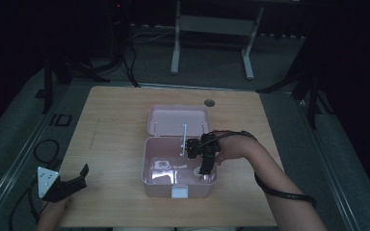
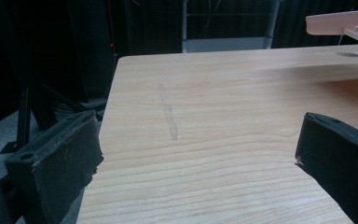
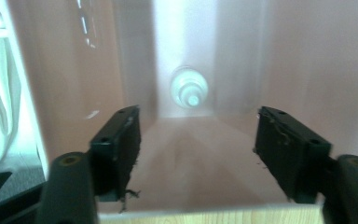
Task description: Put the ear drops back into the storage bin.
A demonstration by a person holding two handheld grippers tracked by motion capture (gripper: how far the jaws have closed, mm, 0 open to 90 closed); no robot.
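Poking down into the open pink box (image 1: 147, 166) with the right gripper (image 1: 203, 176), a little right of centre in the high view, lid (image 1: 178, 120) flipped back behind it. Jaws parted with nothing between them, plain enough in the right gripper view. Looking past the tips there: small white round thing (image 3: 189, 88), maybe a cap or a little bottle end-on, sitting free where the box floor meets the far wall, upper middle of the frame. Not touched by either pad. Hard to match to a spot in the dim high view, so not trying. Also a pale flat item (image 1: 162, 164) on the box floor towards the left, too murky to name.

Left gripper (image 1: 83, 177) parked at the lower left of the high view on the table (image 1: 115, 120), jaws wide apart and holding nothing, well away from the box.

Reads like the drop-off end of a put-it-in-the-box job: thing lying loose inside, pads off it. Next up, probably: lifting straight out without clipping the near rim or nudging the white thing, then dealing with the lid and that white latch (image 1: 179, 191) at the front. Could equally be the start of a pick, in which case pushing further in towards the corner before closing.
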